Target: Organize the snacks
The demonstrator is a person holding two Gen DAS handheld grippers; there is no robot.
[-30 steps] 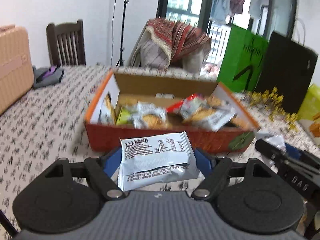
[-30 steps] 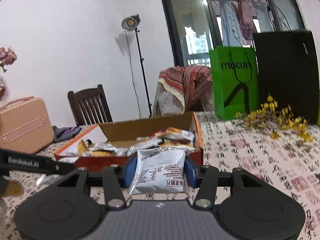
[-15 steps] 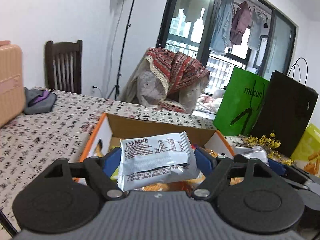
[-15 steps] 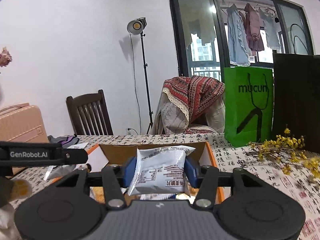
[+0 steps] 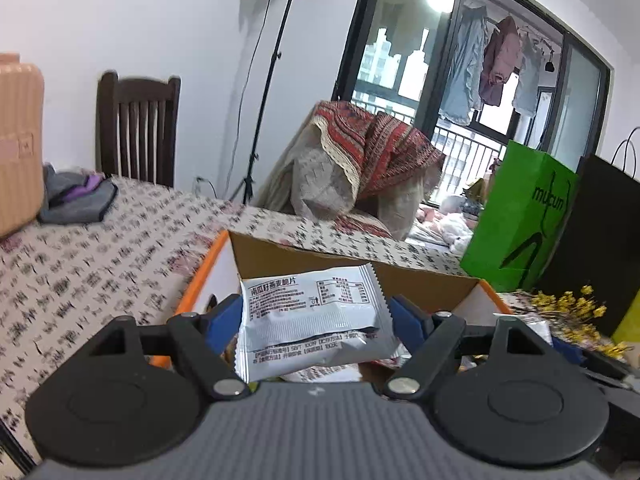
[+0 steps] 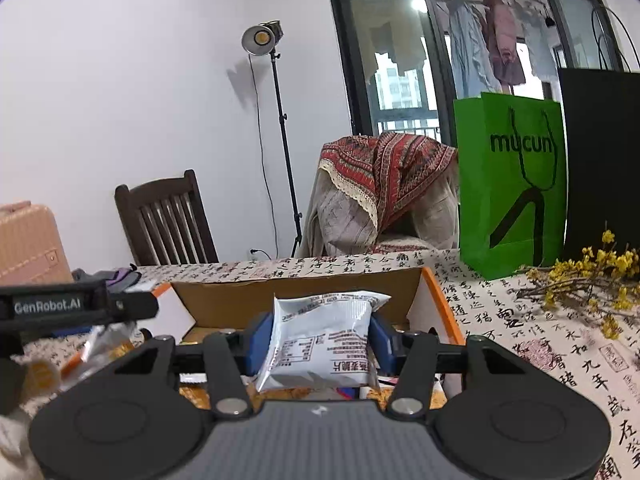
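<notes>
Left wrist view had my left gripper (image 5: 316, 314) clamped on a silver snack packet (image 5: 312, 320) over the cardboard box (image 5: 304, 258), the right gripper (image 6: 318, 340) clamping its own packet (image 6: 320, 344) there too; next, I judged, came releasing both inside.

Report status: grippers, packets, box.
Left gripper shut on silver packet. Right gripper shut on second silver packet. Both over the open box; nothing blocking.

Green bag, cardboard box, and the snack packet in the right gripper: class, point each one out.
Green bag (image 6: 512, 184), right wrist view, front panel.
Cardboard box (image 6: 296, 298), right wrist view, inner back wall.
Snack packet (image 6: 320, 340), right wrist view, middle of the wrapper.
</notes>
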